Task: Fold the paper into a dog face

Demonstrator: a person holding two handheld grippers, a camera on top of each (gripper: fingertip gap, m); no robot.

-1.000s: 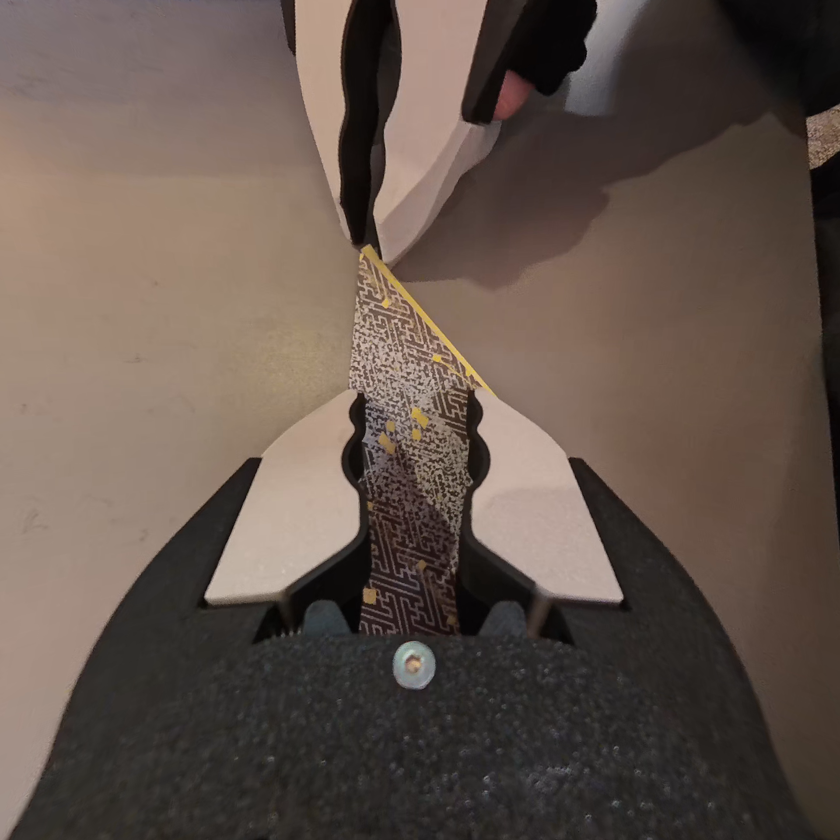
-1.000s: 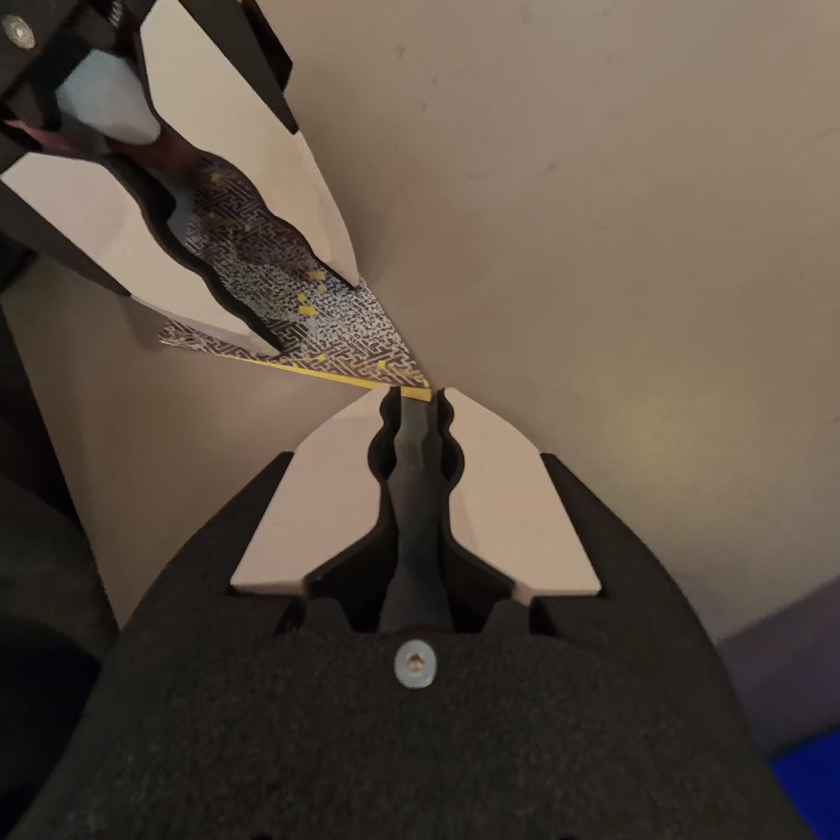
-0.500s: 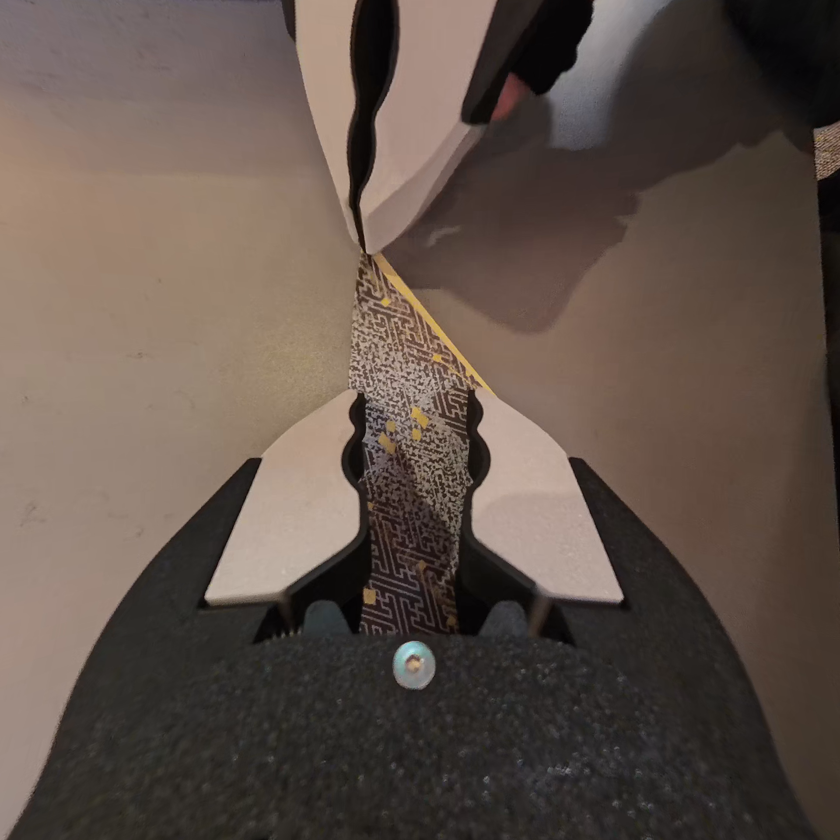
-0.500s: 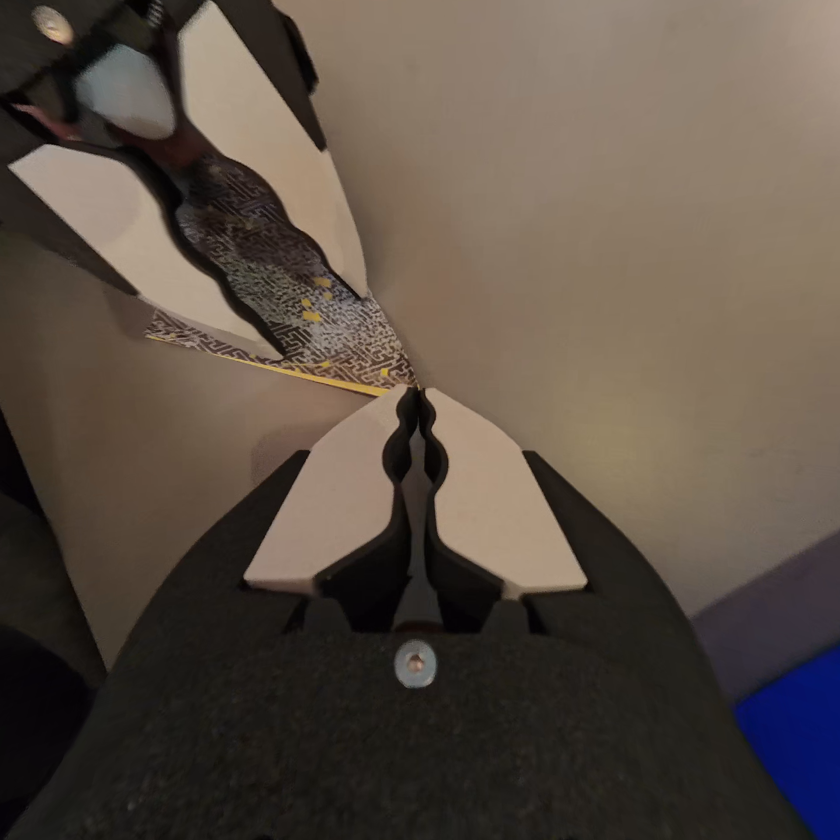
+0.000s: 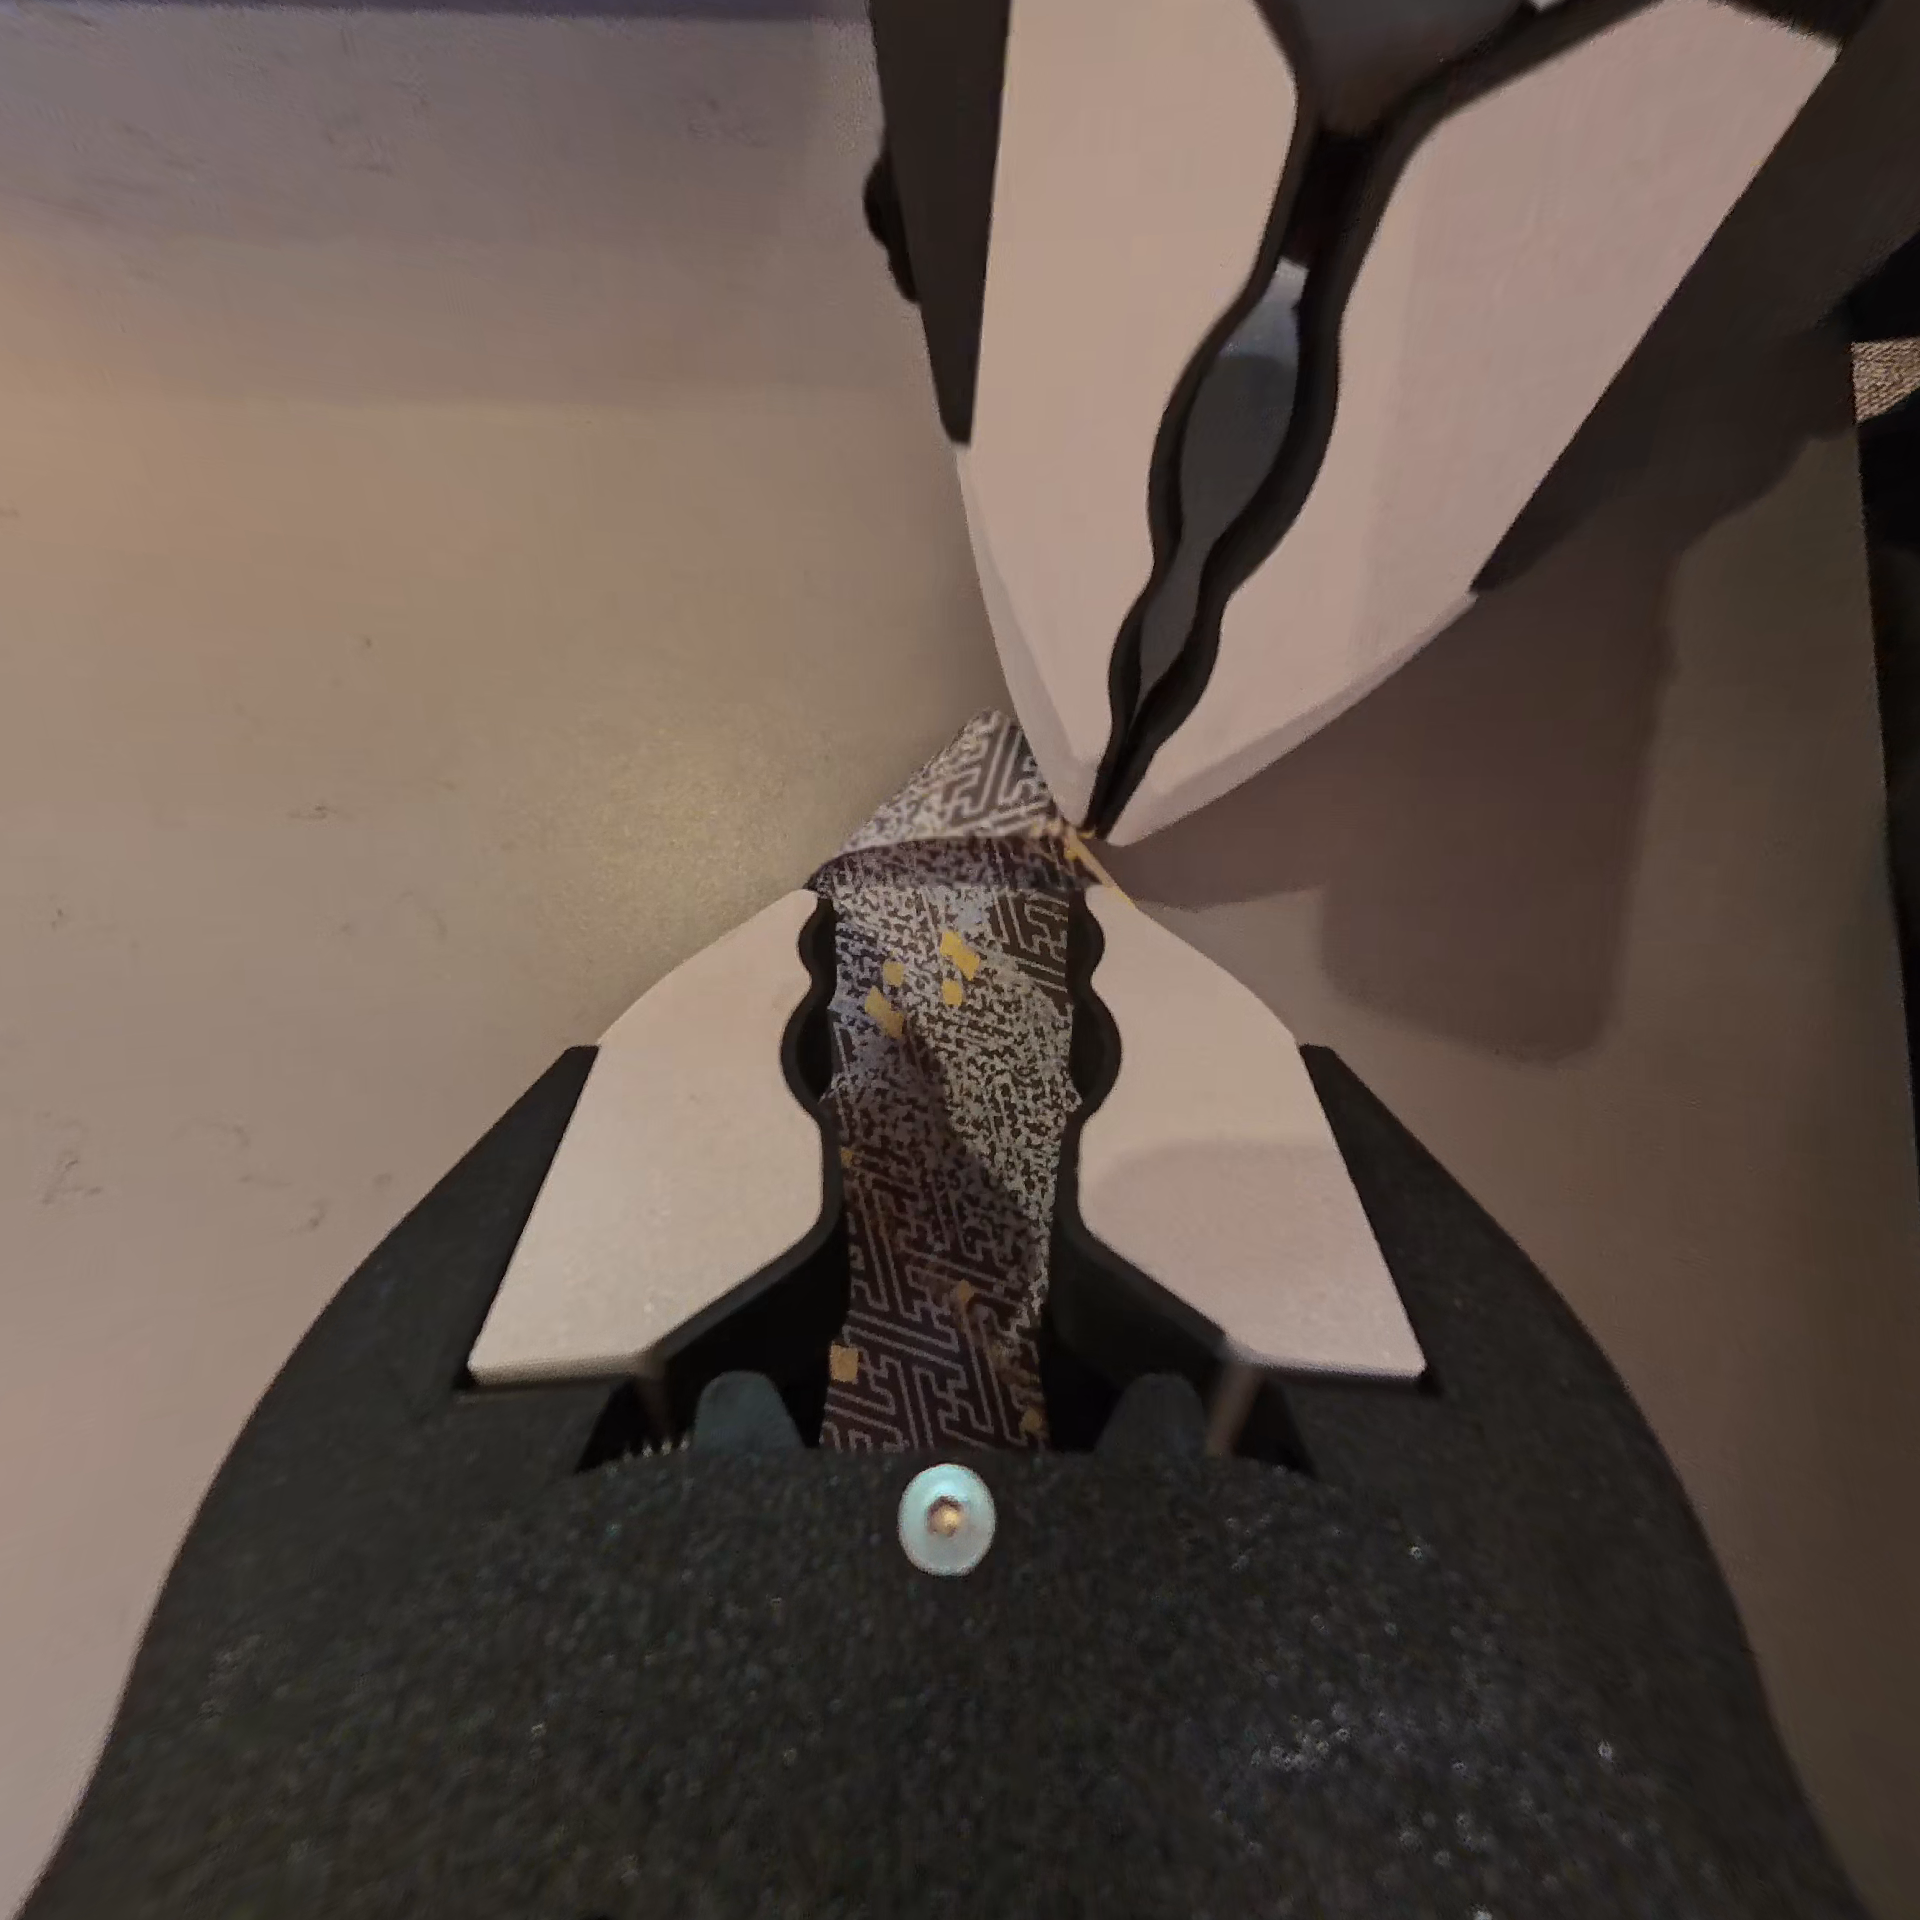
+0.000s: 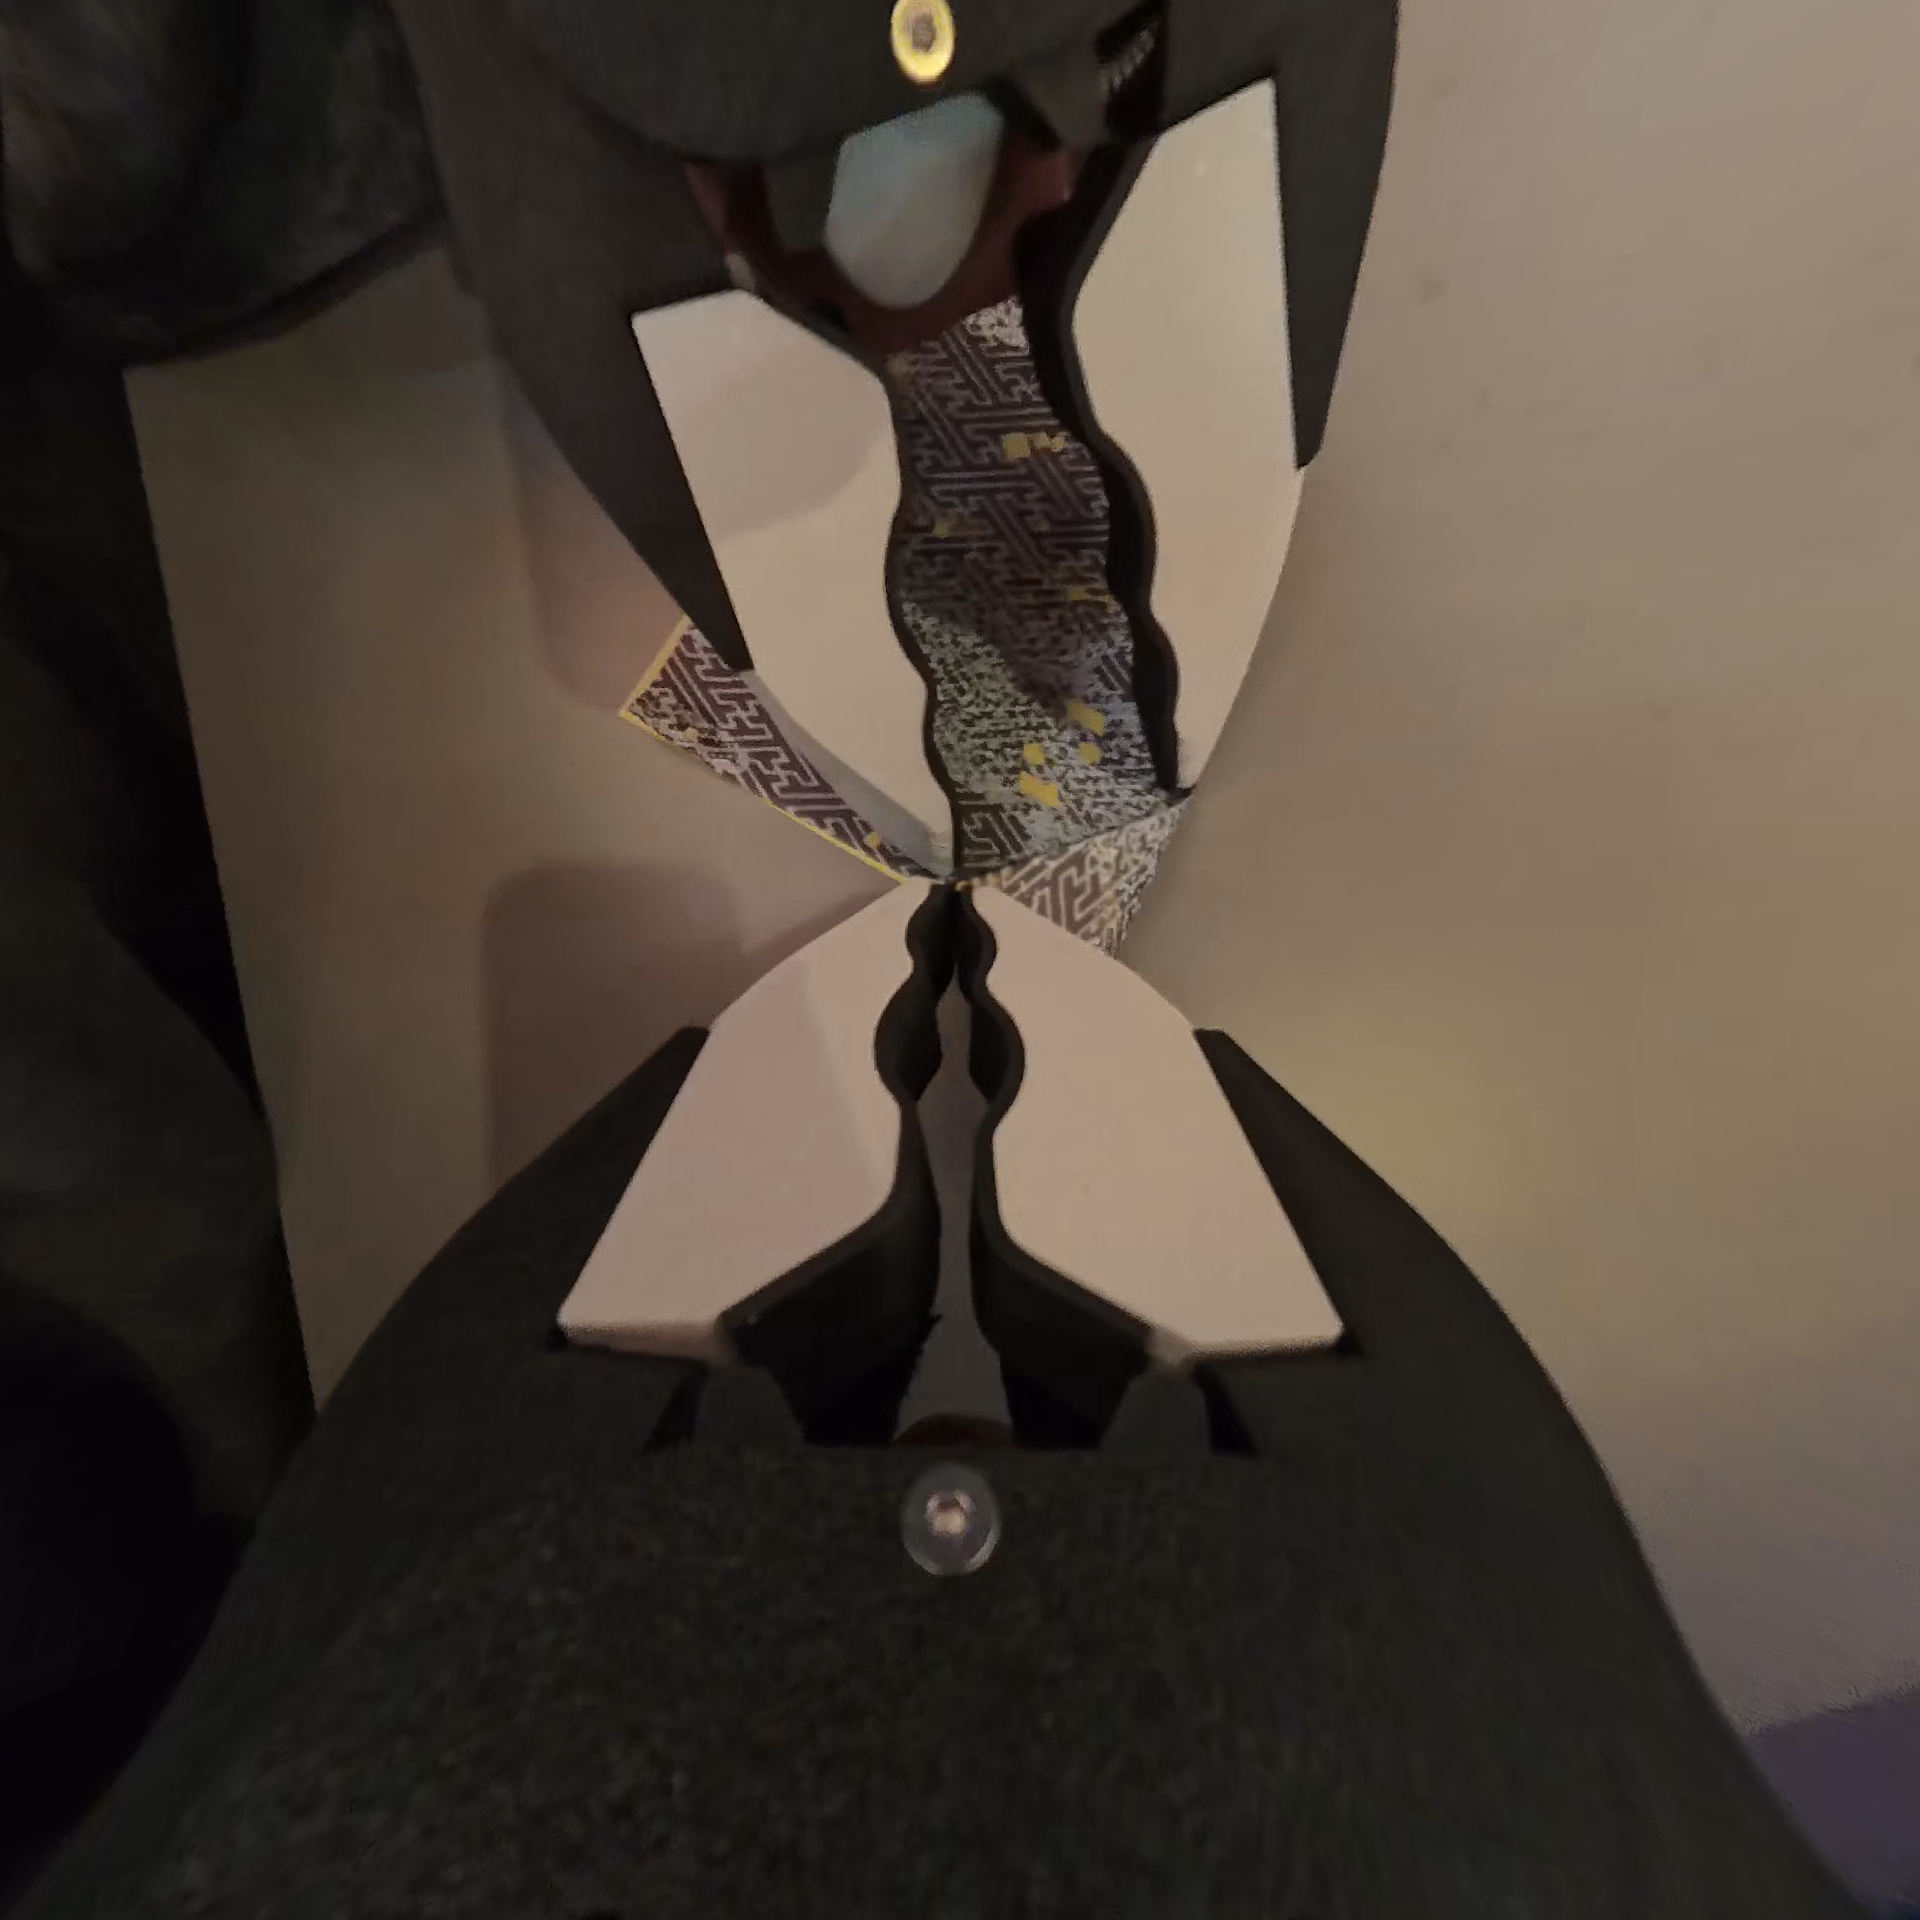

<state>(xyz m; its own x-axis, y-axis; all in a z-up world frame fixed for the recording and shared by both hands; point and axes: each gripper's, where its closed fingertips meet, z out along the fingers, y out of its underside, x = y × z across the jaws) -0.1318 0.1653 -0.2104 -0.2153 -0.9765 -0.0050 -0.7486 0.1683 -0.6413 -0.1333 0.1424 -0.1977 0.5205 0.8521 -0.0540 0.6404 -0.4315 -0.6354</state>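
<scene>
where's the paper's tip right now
In the left wrist view, the patterned paper lies on the table under the open left hand-held gripper; its tip is pinched by the right hand-held gripper.

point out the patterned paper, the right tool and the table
patterned paper (image 5: 951,1122), left wrist view, middle strip between the fingers
right tool (image 6: 951,894), right wrist view, between its closed tips
table (image 5: 416,623), left wrist view, bare surface
</scene>
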